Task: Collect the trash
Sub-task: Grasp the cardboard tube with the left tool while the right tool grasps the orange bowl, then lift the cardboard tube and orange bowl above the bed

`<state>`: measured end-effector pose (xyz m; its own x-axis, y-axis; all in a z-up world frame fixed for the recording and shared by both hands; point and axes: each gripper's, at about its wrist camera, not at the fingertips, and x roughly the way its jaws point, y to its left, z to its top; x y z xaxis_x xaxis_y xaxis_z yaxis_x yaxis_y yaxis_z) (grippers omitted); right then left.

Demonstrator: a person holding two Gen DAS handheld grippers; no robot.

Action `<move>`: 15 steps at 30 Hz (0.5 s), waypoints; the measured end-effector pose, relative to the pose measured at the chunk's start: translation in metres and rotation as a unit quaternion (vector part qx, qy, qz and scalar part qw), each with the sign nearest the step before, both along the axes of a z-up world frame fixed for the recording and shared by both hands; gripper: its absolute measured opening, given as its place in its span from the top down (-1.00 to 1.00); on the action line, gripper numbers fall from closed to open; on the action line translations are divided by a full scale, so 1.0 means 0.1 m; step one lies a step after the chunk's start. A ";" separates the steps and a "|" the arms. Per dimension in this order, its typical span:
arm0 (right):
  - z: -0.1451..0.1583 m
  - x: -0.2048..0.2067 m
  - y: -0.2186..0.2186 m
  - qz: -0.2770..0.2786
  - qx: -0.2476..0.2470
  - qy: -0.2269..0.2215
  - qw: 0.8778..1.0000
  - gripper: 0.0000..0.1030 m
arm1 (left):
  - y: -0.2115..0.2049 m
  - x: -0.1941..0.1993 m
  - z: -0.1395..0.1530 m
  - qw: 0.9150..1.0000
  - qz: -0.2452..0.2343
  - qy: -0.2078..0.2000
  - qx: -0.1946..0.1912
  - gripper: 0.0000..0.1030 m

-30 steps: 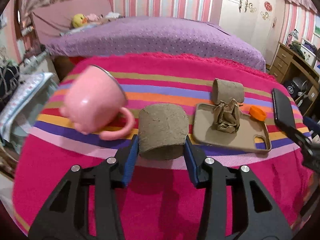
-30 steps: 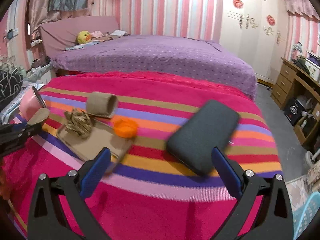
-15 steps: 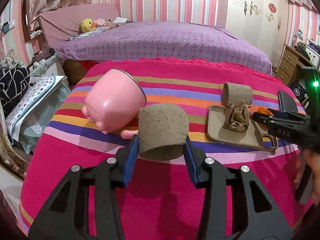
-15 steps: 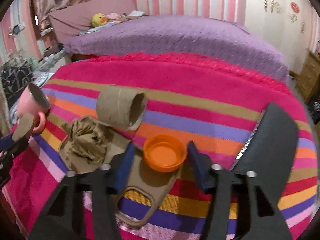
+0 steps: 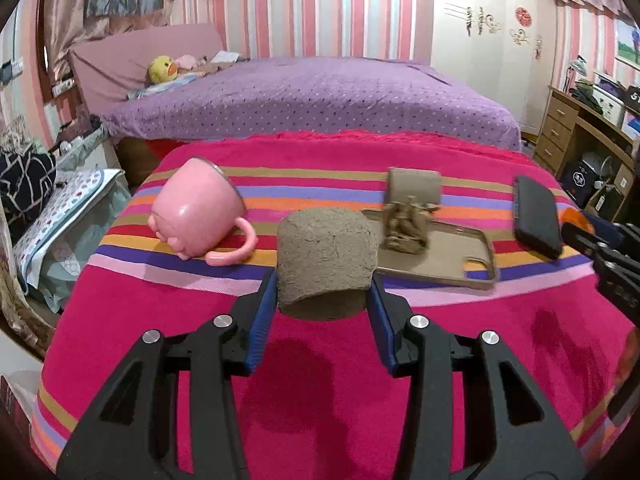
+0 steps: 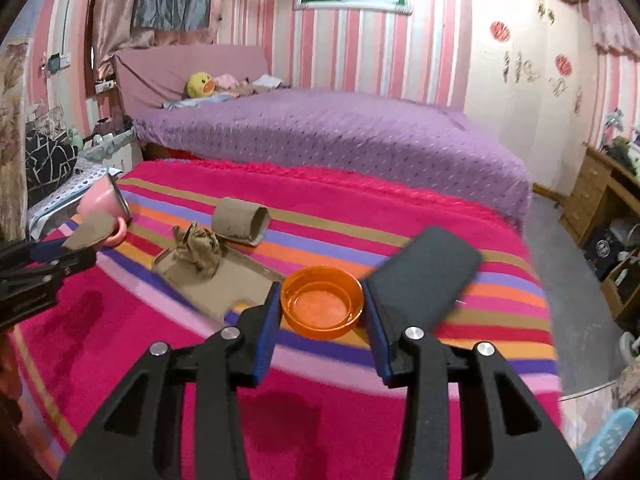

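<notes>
Cardboard roll (image 5: 327, 258) between left tongs (image 5: 322, 296)

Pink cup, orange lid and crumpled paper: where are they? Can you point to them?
pink cup (image 5: 196, 210), left wrist view, on its round side.
orange lid (image 6: 322, 302), right wrist view, on its inner floor.
crumpled paper (image 6: 200, 250), right wrist view, on its middle folds.

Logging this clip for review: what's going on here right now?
A person is clearing trash off a striped blanket with two handheld grippers. The left gripper is shut on a cardboard roll; the right gripper is shut on an orange lid. A second roll, crumpled paper on a phone case, a pink mug and a dark phone remain.
</notes>
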<state>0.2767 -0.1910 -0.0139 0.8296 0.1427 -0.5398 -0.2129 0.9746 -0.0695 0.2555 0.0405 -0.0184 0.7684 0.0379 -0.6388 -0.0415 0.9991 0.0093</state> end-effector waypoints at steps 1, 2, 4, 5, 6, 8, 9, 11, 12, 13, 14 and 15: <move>0.06 -0.16 -0.10 -0.005 -0.003 -0.010 1.000 0.23 | -0.06 -0.06 0.02 1.000 -0.003 -0.003 0.003 0.17; 0.09 -0.25 -0.15 -0.007 -0.002 -0.013 1.000 0.23 | -0.13 -0.12 0.04 1.000 -0.007 -0.006 0.007 0.17; 0.16 -0.47 -0.31 -0.016 0.003 -0.019 1.000 0.23 | -0.26 -0.23 0.08 1.000 -0.015 -0.013 0.016 0.17; 0.19 -0.55 -0.37 -0.020 0.004 -0.021 1.000 0.23 | -0.33 -0.29 0.10 0.999 -0.020 -0.019 0.020 0.17; 0.21 -0.65 -0.44 -0.024 0.004 -0.024 0.999 0.23 | -0.37 -0.35 0.12 0.999 -0.022 -0.024 0.021 0.17; 0.25 -0.83 -0.56 -0.033 0.002 -0.030 0.999 0.23 | -0.49 -0.51 0.15 0.999 -0.028 -0.029 0.013 0.17; 0.26 -0.91 -0.64 -0.038 0.002 -0.032 0.999 0.23 | -0.56 -0.60 0.14 0.999 -0.032 -0.030 0.009 0.17; 0.25 -1.07 -0.76 -0.048 -0.001 -0.037 0.998 0.23 | -0.64 -0.75 0.13 0.999 -0.031 -0.032 0.010 0.17; 0.25 -1.13 -0.82 -0.052 -0.003 -0.039 0.998 0.23 | -0.67 -0.78 0.12 0.999 -0.031 -0.032 0.009 0.17; 0.24 -1.17 -0.86 -0.055 -0.003 -0.041 0.998 0.22 | -0.72 -0.83 0.11 0.999 -0.032 -0.033 0.007 0.17; 0.23 -1.24 -0.94 -0.060 -0.001 -0.042 0.997 0.22 | -0.75 -0.88 0.10 0.999 -0.033 -0.035 0.005 0.17; 0.22 -1.27 -1.00 -0.062 0.002 -0.042 0.997 0.23 | -0.79 -0.93 0.11 0.999 -0.034 -0.038 0.005 0.17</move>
<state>0.1497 -0.2910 0.0083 0.8836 0.0378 -0.4668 -0.0835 0.9935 -0.0776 0.1628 -0.0383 -0.0079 0.8158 -0.0107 -0.5783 0.0262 0.9995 0.0185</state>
